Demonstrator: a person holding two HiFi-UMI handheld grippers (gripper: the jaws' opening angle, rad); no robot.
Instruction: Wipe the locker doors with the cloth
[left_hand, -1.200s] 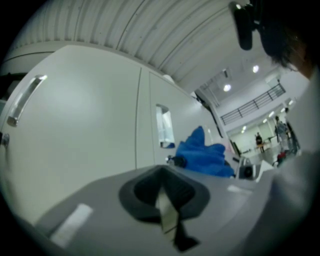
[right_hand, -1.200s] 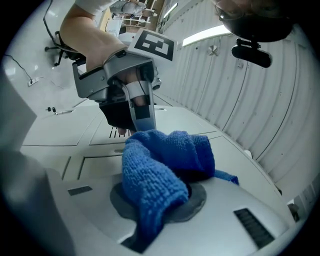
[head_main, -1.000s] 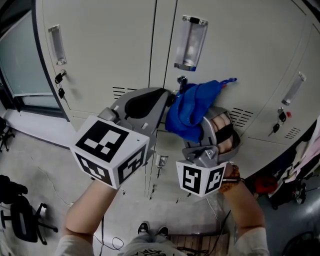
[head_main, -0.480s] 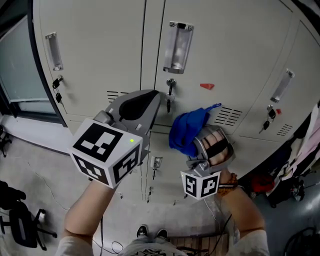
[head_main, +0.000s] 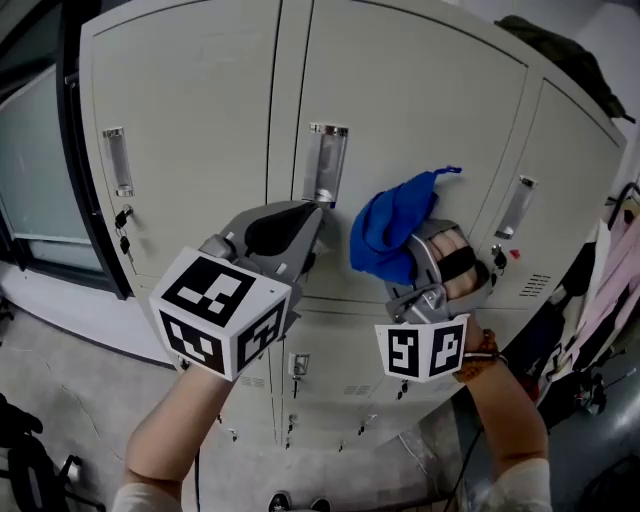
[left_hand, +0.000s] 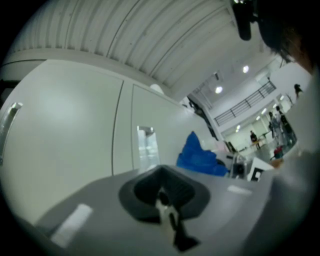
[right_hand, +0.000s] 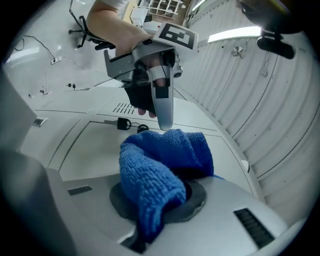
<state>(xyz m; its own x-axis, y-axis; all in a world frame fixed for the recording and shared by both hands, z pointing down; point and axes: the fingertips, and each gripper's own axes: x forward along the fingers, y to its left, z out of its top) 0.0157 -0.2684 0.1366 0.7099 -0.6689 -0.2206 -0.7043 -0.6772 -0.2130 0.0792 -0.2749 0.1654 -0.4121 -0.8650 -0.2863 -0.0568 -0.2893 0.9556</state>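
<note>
A row of pale grey locker doors (head_main: 400, 110) fills the head view. My right gripper (head_main: 398, 252) is shut on a bunched blue cloth (head_main: 392, 226) and holds it against the middle door, just right of that door's clear handle (head_main: 322, 165). In the right gripper view the blue cloth (right_hand: 161, 167) bulges out of the right gripper (right_hand: 160, 200) and covers its jaws. My left gripper (head_main: 310, 215) hovers to the left of the cloth, jaws together and holding nothing. In the left gripper view the left gripper (left_hand: 163, 186) faces the doors, with the cloth (left_hand: 200, 156) at its right.
Keys hang from locks on the left door (head_main: 122, 216) and the right door (head_main: 497, 258). A dark glass panel (head_main: 30, 150) borders the lockers at left. Pink fabric (head_main: 615, 290) hangs at far right. Something dark (head_main: 545, 45) lies on top of the lockers.
My right gripper dipped down the middle door with the cloth, then rose up and right to handle height. The left gripper kept beside it, and the view tilted upward.
</note>
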